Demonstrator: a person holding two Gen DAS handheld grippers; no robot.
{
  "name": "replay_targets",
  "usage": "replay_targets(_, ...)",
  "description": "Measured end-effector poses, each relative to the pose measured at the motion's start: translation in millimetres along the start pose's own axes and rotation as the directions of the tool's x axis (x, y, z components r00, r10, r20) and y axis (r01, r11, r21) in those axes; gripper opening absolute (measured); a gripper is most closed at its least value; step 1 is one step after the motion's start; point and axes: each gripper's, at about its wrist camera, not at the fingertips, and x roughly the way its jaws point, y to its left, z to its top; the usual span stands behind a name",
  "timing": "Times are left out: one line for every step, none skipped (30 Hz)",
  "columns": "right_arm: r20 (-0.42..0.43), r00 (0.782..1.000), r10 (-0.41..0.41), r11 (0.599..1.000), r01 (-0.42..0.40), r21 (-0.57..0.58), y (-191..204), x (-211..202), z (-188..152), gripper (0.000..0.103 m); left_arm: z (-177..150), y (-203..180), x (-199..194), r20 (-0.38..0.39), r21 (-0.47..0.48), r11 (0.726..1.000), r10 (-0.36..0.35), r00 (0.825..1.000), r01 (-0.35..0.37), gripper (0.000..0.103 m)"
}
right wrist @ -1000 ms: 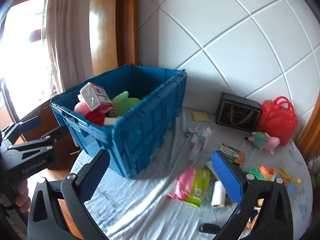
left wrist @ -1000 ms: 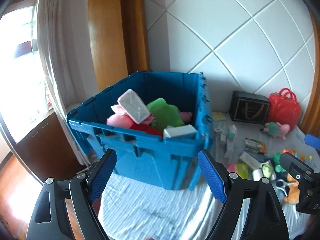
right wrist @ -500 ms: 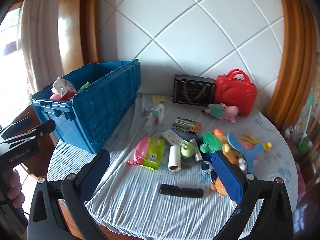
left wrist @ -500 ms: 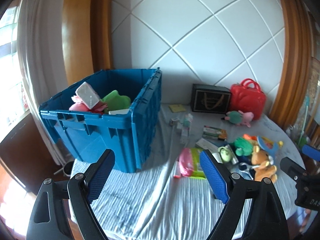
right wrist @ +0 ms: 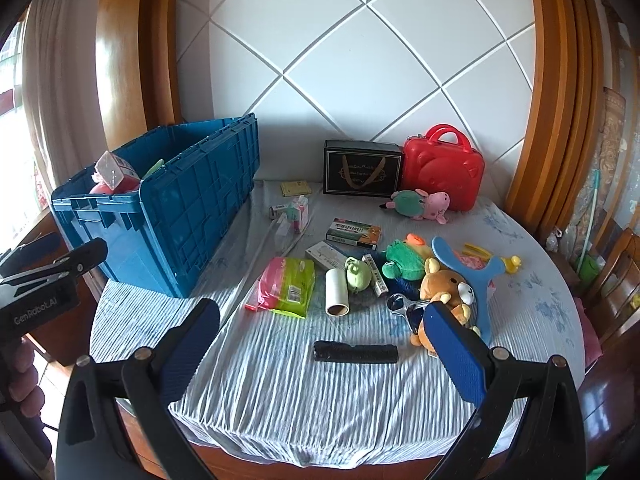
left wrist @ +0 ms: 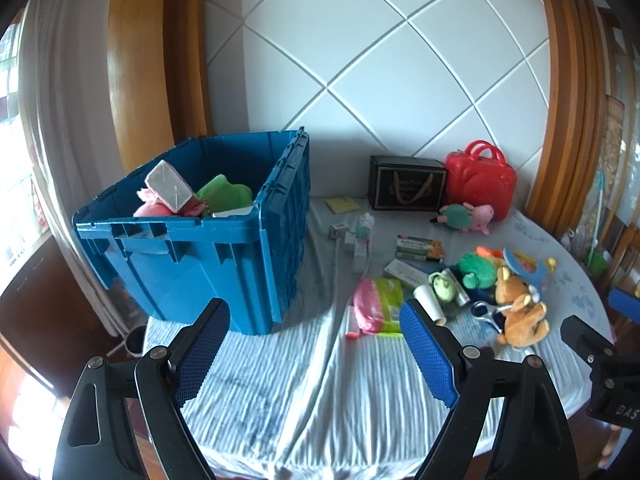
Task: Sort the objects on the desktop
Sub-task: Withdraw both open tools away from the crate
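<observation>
At the far left of the frame, a pale curtain (right wrist: 60, 80) hangs beside a bright window, next to a curved wooden post (right wrist: 120, 52). The left gripper (left wrist: 314, 344) hovers with its blue-padded fingers spread wide and empty above the near edge of a round tabletop (right wrist: 280, 392) draped in a crumpled blue-and-white striped cloth. On the left part of that tabletop stands an open blue crate (right wrist: 192, 208), already holding a white carton (left wrist: 168, 184) and pink and green soft items.

Right of the crate, at the centre of the frame, loose objects lie scattered: a pink-and-green packet (right wrist: 288, 286), a white roll (right wrist: 336, 292), small medicine boxes (right wrist: 354, 234) and, nearer the camera, a black cylindrical flashlight (right wrist: 356, 353) lying flat and apart from the rest. Behind them, against a white wall (right wrist: 360, 60) crossed by diagonal grooves, a black gift box (right wrist: 362, 168) touches a red bear-faced case (right wrist: 442, 168), with a pig plush (right wrist: 420, 202) lying in front of it.

Further right, a brown bear plush (right wrist: 444, 288), a green plush (right wrist: 404, 264) and a blue slingshot-shaped toy (right wrist: 472, 276) are heaped together. The right gripper (right wrist: 320, 344) is likewise wide open and holds nothing, low over the tabletop's near rim. Wooden trim and wooden chairs (right wrist: 612, 280) fill the right edge of the frame.
</observation>
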Motion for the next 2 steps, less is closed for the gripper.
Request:
replay_targets(0.001,1.000,-0.001,1.000,0.001,0.001,0.8,0.3,-0.3,0.103,0.1,1.3,-0.4,0.001,-0.003,1.000,-0.004,1.000,0.004,0.087)
replay_targets(0.000,1.000,-0.003,1.000,0.003,0.001,1.8,1.0,-0.2,0.103,0.0,2.6,-1.0,0.003,-0.004,1.000,-0.006,1.000,0.006,0.087)
